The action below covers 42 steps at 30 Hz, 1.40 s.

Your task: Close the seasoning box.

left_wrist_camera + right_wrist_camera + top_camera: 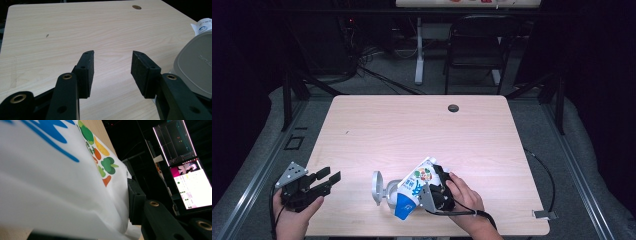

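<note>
A white pouch (414, 184) with blue print and small vegetable pictures is held tilted over the table's front edge, blue end lowest. My right gripper (432, 186) is shut on it from the right. In the right gripper view the pouch (62, 177) spreads across the picture and one black pad (135, 200) presses into its side; the other jaw is hidden behind it. Beside the pouch's low end sits a grey container (388, 195) with its round lid (376, 187) swung up. My left gripper (329, 176) rests at the front left, open and holding nothing (113, 56).
The wooden table (412, 130) has a dark cable hole (453, 108) near its far edge. In the left gripper view the grey lid (195, 65) stands close on the right. A black chair (477, 45) stands beyond the table. Lit monitors (190, 187) glow in the dark room.
</note>
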Available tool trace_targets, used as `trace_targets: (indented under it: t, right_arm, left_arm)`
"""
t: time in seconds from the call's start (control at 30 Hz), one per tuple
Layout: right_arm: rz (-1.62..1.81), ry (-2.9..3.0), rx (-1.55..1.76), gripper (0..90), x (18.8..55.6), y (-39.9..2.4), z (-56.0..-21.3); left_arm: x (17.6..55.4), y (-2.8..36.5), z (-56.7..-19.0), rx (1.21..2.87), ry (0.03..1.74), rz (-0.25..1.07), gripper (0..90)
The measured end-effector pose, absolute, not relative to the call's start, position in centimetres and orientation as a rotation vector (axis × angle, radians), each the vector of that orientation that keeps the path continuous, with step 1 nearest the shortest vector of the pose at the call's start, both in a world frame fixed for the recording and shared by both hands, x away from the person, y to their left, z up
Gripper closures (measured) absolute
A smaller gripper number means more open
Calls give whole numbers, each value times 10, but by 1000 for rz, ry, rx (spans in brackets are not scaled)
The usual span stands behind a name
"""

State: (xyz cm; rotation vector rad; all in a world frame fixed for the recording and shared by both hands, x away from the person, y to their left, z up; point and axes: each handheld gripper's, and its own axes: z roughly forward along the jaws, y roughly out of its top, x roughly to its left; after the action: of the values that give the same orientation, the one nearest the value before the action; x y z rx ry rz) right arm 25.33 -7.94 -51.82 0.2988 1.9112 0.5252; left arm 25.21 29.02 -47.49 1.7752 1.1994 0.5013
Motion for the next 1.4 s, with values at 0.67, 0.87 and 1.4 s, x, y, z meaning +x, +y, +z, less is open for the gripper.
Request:
trace_targets:
  t: [0.67, 0.87, 1.4]
  right_arm:
    - [584, 1964, 386, 737, 255, -82, -520]
    - [587, 1971, 395, 737, 255, -83, -519]
    - [668, 2028, 509, 737, 255, -86, -519]
  left_arm:
    - [252, 290, -475, 1772, 1198, 500, 538]
    - [252, 290, -475, 1776, 1200, 498, 539]
    - [253, 290, -476, 1777, 1199, 496, 539]
